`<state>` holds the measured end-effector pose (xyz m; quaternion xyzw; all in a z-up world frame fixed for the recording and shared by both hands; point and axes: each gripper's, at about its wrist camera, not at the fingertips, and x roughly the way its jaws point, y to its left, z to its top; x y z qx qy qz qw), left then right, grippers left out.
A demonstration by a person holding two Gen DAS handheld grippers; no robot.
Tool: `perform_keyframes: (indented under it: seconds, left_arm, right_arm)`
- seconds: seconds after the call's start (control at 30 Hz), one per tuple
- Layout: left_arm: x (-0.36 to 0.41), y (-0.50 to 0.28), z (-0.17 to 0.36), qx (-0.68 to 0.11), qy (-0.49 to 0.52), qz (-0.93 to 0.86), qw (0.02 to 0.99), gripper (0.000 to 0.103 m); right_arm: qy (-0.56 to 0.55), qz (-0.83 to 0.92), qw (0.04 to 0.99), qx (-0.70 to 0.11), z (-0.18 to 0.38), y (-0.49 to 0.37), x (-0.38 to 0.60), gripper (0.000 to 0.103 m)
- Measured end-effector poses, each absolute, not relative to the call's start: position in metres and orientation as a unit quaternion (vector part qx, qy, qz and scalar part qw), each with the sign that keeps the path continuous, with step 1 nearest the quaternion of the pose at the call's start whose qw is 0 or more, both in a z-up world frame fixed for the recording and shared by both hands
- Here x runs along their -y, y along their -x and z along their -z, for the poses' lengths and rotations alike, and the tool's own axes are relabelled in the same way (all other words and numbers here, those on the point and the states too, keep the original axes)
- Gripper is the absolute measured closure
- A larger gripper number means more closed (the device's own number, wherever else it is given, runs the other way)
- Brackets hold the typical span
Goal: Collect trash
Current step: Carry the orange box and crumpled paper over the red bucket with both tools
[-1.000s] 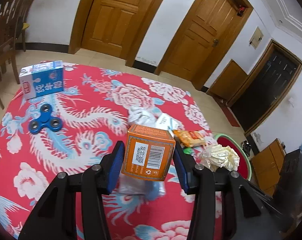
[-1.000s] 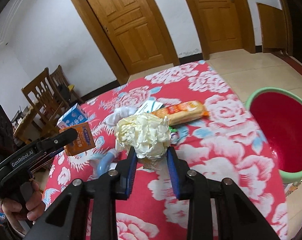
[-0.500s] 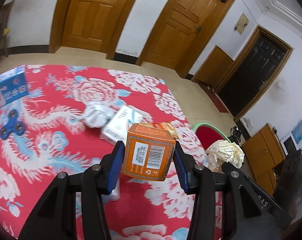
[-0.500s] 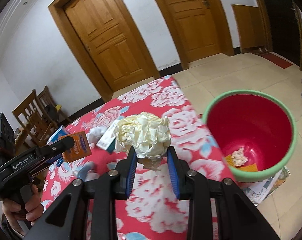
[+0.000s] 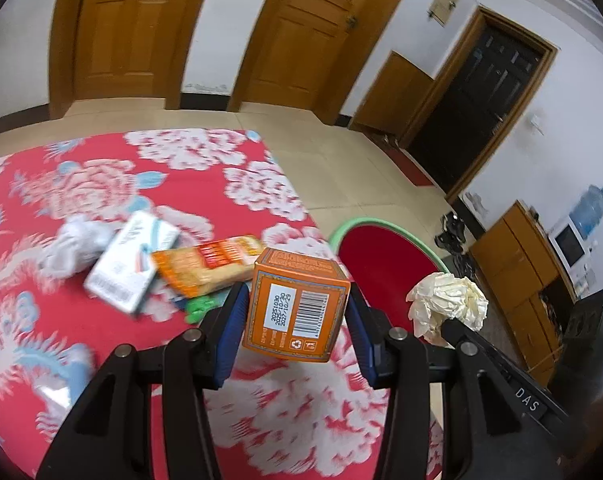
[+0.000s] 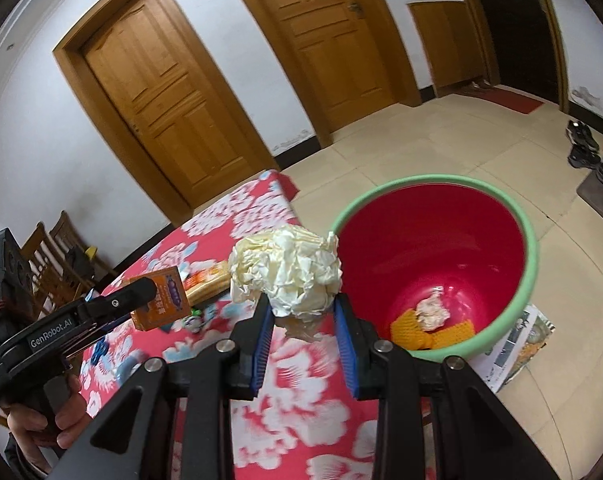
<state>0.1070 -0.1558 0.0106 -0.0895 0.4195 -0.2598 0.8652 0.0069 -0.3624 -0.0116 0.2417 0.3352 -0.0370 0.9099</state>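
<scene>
My left fingers clamp an orange box at the frame's centre, above the red flowered surface. My right fingers pinch a crumpled paper ball at centre; the bin sits right.

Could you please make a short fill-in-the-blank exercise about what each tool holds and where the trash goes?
1. The left tool is shut on a small ______ carton with a barcode.
2. The right tool grips a ball of crumpled ______.
3. The bin beside the table has a green rim and a ______ inside.
4. The snack packet lies on the ______.

Missing words: orange; paper; red; table
</scene>
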Motion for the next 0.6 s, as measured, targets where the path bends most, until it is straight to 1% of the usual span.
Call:
perform_keyframes:
  seconds: [0.33,0.6]
  left_arm:
    - [0.210,-0.119,-0.003,-0.425,0.055,0.290,0.856,0.054]
    - [0.245,-0.126,0.008,-0.433,0.033,0.308,0.847,0.054]
  right_arm:
    - [-0.262,0.071,0.901,-0.337,0.024,-0.003,0.404,0.070]
    - [-0.274,0.103,0.890,-0.350,0.045,-0.005,0.434,0.069]
